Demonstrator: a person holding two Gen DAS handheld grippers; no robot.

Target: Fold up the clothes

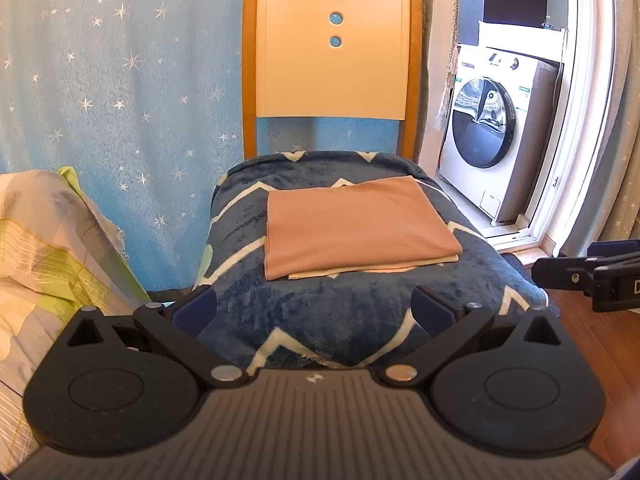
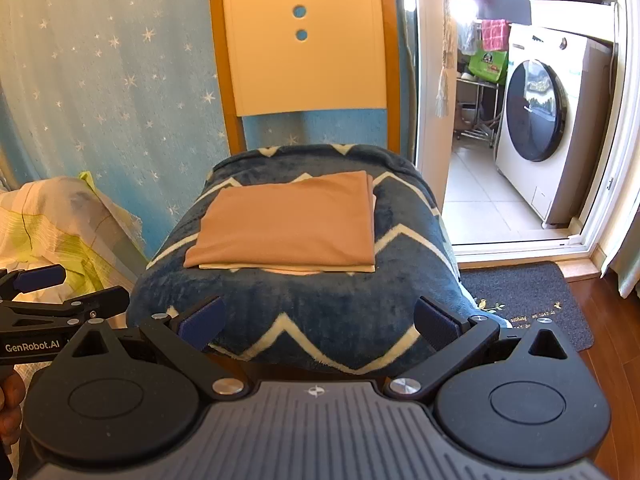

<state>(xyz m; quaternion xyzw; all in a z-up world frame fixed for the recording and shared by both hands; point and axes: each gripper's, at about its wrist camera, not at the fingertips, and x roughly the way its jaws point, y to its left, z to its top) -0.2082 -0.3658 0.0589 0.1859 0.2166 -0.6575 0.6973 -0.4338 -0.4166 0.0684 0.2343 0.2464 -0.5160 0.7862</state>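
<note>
A tan garment [image 1: 356,228] [image 2: 292,224] lies folded into a flat rectangle on a chair seat covered by a dark blue zigzag blanket [image 1: 320,312] [image 2: 304,312]. A paler layer shows along its near edge. My left gripper [image 1: 316,312] hovers open in front of the seat, short of the garment, with nothing between its blue pads. My right gripper [image 2: 320,326] is likewise open and empty at the seat's front edge. In the right wrist view the left gripper [image 2: 40,276] shows at the left edge; in the left wrist view the right gripper [image 1: 592,276] shows at the right edge.
The chair back [image 1: 332,40] [image 2: 304,40] rises behind the seat, against a blue starred curtain [image 1: 120,80]. A bed with green and white bedding [image 1: 52,240] [image 2: 52,232] lies left. A doorway on the right shows a washing machine [image 1: 492,120] [image 2: 548,120]. A dark doormat [image 2: 528,300] covers the wooden floor.
</note>
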